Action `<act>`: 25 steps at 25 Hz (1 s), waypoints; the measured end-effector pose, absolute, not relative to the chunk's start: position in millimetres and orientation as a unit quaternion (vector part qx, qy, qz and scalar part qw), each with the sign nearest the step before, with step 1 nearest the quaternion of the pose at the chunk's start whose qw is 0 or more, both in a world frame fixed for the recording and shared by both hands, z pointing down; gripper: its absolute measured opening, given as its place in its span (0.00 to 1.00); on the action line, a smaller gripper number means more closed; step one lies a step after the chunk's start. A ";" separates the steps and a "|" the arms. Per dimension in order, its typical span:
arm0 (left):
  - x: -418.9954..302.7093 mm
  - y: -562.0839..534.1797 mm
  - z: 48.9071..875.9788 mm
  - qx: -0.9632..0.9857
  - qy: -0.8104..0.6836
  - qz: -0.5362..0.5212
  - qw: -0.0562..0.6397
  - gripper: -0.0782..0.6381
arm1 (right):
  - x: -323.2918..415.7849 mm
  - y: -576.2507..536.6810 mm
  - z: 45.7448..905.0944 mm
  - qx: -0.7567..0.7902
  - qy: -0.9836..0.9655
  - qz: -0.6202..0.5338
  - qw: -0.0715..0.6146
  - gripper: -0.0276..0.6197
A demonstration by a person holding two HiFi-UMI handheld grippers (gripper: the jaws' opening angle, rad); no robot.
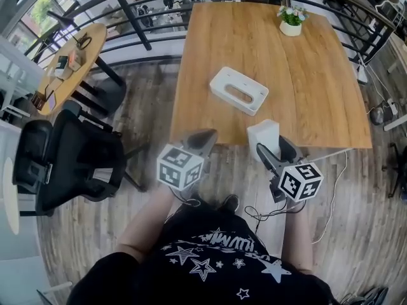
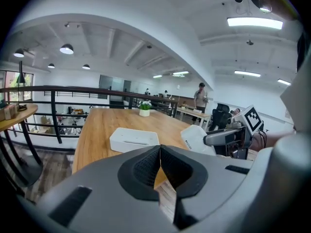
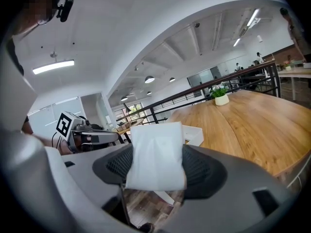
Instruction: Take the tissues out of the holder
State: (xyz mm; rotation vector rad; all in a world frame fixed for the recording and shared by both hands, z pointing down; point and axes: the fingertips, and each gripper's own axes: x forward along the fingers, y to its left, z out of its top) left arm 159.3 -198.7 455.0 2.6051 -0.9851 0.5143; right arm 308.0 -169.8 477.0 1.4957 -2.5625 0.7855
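Here we are with the white soft pack of tissues (image 3: 155,154) clamped across its middle in our right gripper (image 1: 272,149). The jaws press in from both sides so the pack can't slip, and it's held just off the near edge of the light wooden table (image 1: 318,94). The white rectangular plastic holder (image 1: 238,91) with its oval slot sits well apart on the tabletop, so we'd say the tissues are out. Our left gripper (image 2: 160,166) hangs alongside with its jaws together and nothing in them; we judge it isn't needed here.

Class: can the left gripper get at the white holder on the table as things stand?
Probably yes: the left gripper is shut and empty, and only bare table lies between it and the holder.
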 end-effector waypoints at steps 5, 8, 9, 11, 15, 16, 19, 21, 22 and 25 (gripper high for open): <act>162.0 -201.6 453.6 0.914 -0.330 0.180 0.151 0.13 | 308.8 -174.0 475.0 0.497 -0.828 0.259 0.026 0.55; 154.9 -198.8 450.7 0.919 -0.320 0.176 0.147 0.13 | 298.9 -173.1 471.3 0.505 -0.824 0.255 0.027 0.55; 150.8 -196.6 449.9 0.921 -0.318 0.175 0.145 0.13 | 293.8 -171.7 469.9 0.507 -0.823 0.253 0.028 0.55; 139.6 -190.3 449.5 0.923 -0.313 0.172 0.143 0.13 | 282.1 -166.5 467.2 0.512 -0.821 0.250 0.028 0.55; 105.5 -174.1 447.0 0.926 -0.307 0.165 0.146 0.13 | 255.3 -153.7 459.3 0.535 -0.809 0.243 0.023 0.55; 95.9 -169.9 446.3 0.926 -0.305 0.165 0.146 0.13 | 248.2 -149.9 457.3 0.540 -0.806 0.242 0.021 0.55; 69.6 -159.0 442.8 0.928 -0.301 0.165 0.144 0.13 | 226.8 -136.3 451.4 0.552 -0.800 0.235 0.025 0.55; 54.5 -153.6 437.9 0.930 -0.298 0.161 0.141 0.13 | 212.0 -126.3 447.5 0.559 -0.797 0.227 0.035 0.55; 47.9 -150.9 435.2 0.932 -0.296 0.158 0.140 0.13 | 204.5 -121.0 445.4 0.561 -0.796 0.224 0.038 0.55; 32.5 -139.8 430.4 0.937 -0.283 0.150 0.139 0.13 | 185.3 -103.2 439.4 0.573 -0.790 0.217 0.037 0.55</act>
